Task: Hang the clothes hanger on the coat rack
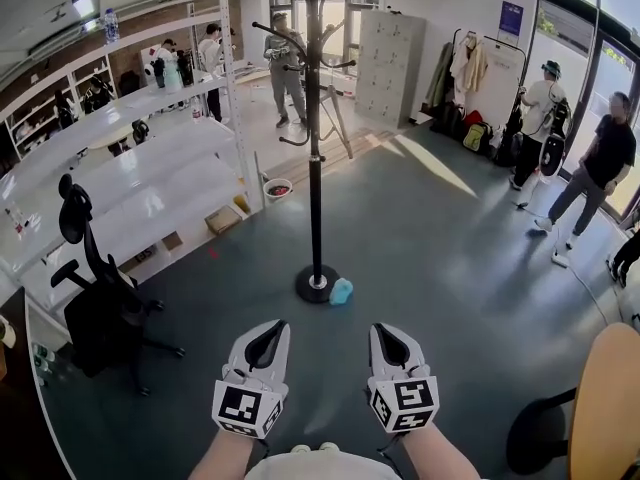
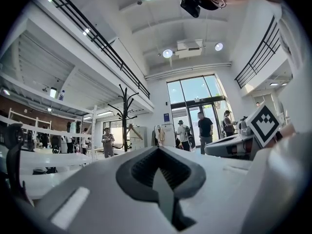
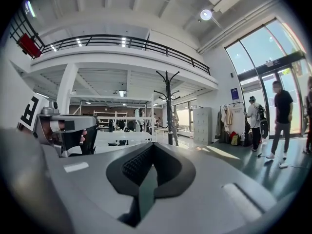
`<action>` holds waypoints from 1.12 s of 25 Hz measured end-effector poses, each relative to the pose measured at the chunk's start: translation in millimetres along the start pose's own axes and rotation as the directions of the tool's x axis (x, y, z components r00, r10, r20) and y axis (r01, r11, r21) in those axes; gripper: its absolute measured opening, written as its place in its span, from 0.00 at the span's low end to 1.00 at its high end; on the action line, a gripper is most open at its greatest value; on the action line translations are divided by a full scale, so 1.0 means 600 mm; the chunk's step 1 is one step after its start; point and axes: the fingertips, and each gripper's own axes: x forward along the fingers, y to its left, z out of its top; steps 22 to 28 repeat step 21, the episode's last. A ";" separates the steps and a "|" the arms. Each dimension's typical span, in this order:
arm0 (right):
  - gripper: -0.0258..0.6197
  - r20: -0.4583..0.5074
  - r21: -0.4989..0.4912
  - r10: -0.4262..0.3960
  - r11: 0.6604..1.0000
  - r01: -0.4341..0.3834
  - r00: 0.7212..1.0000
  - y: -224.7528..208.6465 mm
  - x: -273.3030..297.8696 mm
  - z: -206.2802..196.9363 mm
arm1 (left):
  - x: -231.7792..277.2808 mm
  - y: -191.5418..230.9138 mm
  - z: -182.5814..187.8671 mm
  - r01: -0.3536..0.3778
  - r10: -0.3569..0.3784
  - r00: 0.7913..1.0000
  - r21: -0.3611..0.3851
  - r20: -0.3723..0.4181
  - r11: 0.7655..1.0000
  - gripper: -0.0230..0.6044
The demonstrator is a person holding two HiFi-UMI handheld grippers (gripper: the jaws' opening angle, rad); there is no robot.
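The black coat rack (image 1: pixel 316 168) stands on a round base on the grey floor, straight ahead of me; it also shows far off as the coat rack (image 2: pixel 125 116) and the coat rack (image 3: pixel 168 111). A pale triangular shape (image 2: pixel 130 129) hangs beside its pole; I cannot tell if it is a hanger. A small light-blue object (image 1: pixel 341 290) lies against the base. My left gripper (image 1: pixel 270 330) and right gripper (image 1: pixel 386 332) are side by side low in the head view, both shut with nothing between them. The left gripper (image 2: pixel 158 150) and right gripper (image 3: pixel 153 146) show their jaws pressed together.
White shelving (image 1: pixel 150 168) runs along the left, with a black office chair (image 1: pixel 95 303) in front. A round wooden table (image 1: pixel 612 408) is at the lower right. Several people (image 1: pixel 598 173) stand around the room. A garment rack (image 1: pixel 480 68) and grey lockers (image 1: pixel 388 63) stand at the back.
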 end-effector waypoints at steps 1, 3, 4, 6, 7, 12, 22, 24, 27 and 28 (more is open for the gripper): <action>0.08 -0.002 0.002 0.001 1.000 -0.001 1.000 0.003 -0.001 -0.001 | -0.002 0.000 -0.003 0.004 -0.004 1.000 0.001 -0.001 1.000 0.04; 0.08 -0.003 0.006 0.006 1.000 -0.006 1.000 0.011 -0.001 -0.003 | -0.008 0.002 -0.005 0.004 -0.004 1.000 0.002 -0.003 1.000 0.04; 0.08 -0.001 0.005 0.008 1.000 -0.008 1.000 0.014 -0.001 -0.003 | -0.010 0.005 -0.005 0.002 -0.002 1.000 0.002 -0.003 1.000 0.04; 0.08 0.001 0.004 0.006 1.000 -0.006 1.000 0.016 -0.002 -0.002 | -0.012 0.007 -0.006 0.001 -0.001 1.000 0.001 -0.002 1.000 0.04; 0.08 0.001 0.004 0.004 1.000 -0.004 1.000 0.016 -0.002 -0.002 | -0.013 0.006 -0.007 0.003 -0.003 1.000 0.002 -0.001 1.000 0.04; 0.08 -0.003 -0.003 -0.003 1.000 0.003 1.000 0.017 0.001 0.001 | -0.013 0.008 -0.006 0.010 -0.010 1.000 0.008 0.001 1.000 0.04; 0.08 0.004 -0.007 -0.019 1.000 0.019 1.000 0.004 0.005 0.010 | -0.013 0.016 -0.002 0.005 -0.005 1.000 0.002 0.004 1.000 0.04; 0.08 0.004 -0.007 -0.019 1.000 0.019 1.000 0.004 0.005 0.010 | -0.013 0.016 -0.002 0.005 -0.005 1.000 0.002 0.004 1.000 0.04; 0.08 0.004 -0.007 -0.019 1.000 0.019 1.000 0.004 0.005 0.010 | -0.013 0.016 -0.002 0.005 -0.005 1.000 0.002 0.004 1.000 0.04; 0.08 0.004 -0.007 -0.019 1.000 0.019 1.000 0.004 0.005 0.010 | -0.013 0.016 -0.002 0.005 -0.005 1.000 0.002 0.004 1.000 0.04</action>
